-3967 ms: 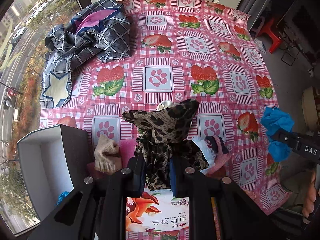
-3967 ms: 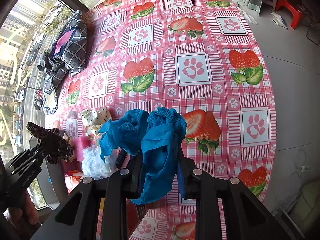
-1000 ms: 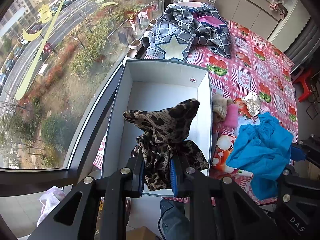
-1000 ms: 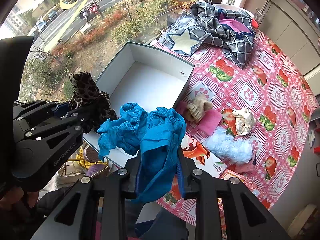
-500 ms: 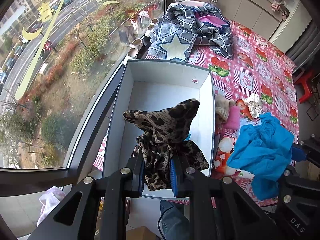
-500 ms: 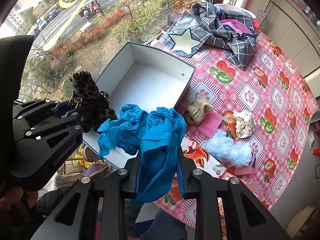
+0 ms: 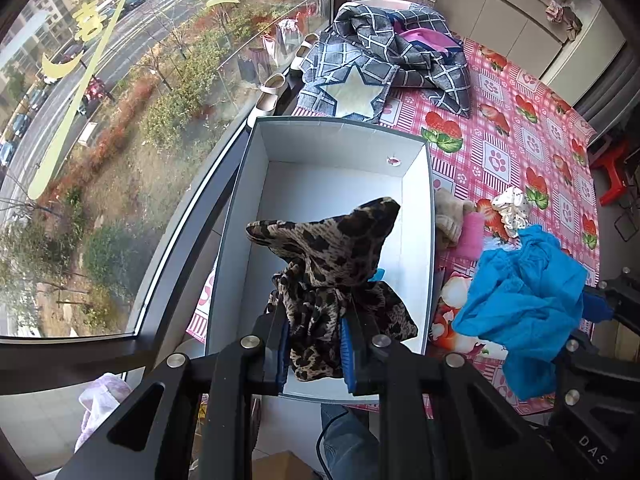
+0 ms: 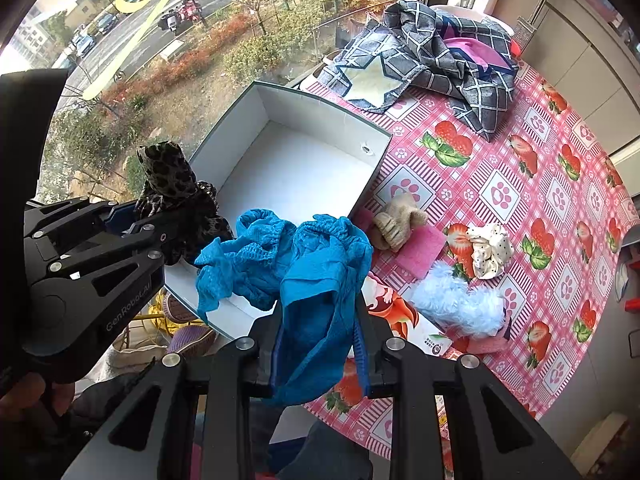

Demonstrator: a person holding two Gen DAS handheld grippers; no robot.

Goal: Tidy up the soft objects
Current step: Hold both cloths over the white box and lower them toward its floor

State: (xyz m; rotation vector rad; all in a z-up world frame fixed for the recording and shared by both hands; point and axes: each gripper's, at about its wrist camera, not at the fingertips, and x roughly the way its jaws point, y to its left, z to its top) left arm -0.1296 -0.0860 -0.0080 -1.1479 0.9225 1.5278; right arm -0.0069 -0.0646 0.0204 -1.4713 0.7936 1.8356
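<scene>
The leopard-print cloth (image 7: 328,264) hangs bunched above the open white box (image 7: 336,184), clamped between the closed jaws of the left gripper (image 7: 314,340). Just to its right, the bright blue cloth (image 8: 296,268) is pinched the same way in the right gripper (image 8: 318,344), its folds drooping over the near corner of the box.

The left gripper's side panel, seen only from the right wrist, reads "GenRobot.AI"; the left wrist view catches the letters "DAS" on the right gripper's body. A printed packet (image 8: 404,320) with an orange cartoon figure lies on the table, its small text too fine to read.

Beside the box on the strawberry-and-paw tablecloth (image 8: 500,192) sit a beige knit piece (image 8: 396,220), a pink pad (image 8: 420,252), a spotted white scrunchie (image 8: 490,250) and a fluffy pale blue item (image 8: 460,308). The right wrist view alone shows that fluffy item fully. A grey checked garment (image 7: 384,60) with a star patch lies beyond the box.
</scene>
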